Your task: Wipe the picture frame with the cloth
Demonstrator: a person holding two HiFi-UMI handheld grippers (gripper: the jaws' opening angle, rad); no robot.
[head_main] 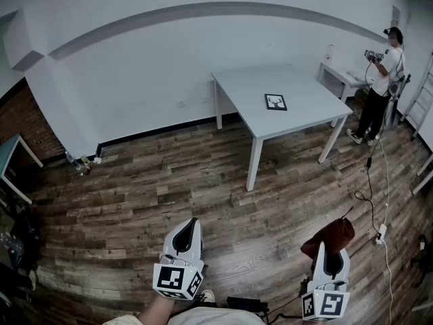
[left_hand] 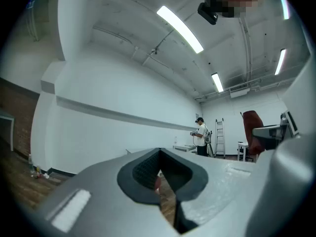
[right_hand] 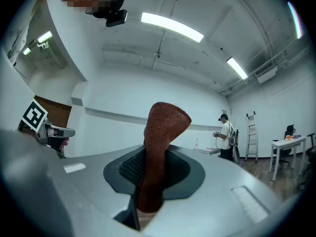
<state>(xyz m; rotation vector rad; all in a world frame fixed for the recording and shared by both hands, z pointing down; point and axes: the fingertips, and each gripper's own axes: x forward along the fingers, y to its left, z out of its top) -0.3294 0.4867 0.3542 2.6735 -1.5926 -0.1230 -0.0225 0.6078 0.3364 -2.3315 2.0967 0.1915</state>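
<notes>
A small black picture frame (head_main: 275,101) lies flat near the right side of a white table (head_main: 243,85), far ahead of both grippers. My right gripper (head_main: 331,244) is low at the right of the head view, shut on a rust-brown cloth (head_main: 329,235) that sticks up between its jaws (right_hand: 159,147). My left gripper (head_main: 187,230) is low at the centre-left, its jaws closed together with nothing between them (left_hand: 159,180). Both point upward and forward, well short of the table.
A person (head_main: 381,76) stands at the far right by a small white desk (head_main: 344,76), holding a device. A cable (head_main: 376,202) trails over the wooden floor to a power strip. A ladder (head_main: 421,100) leans at the right edge. A blue-topped table (head_main: 12,156) is at the left.
</notes>
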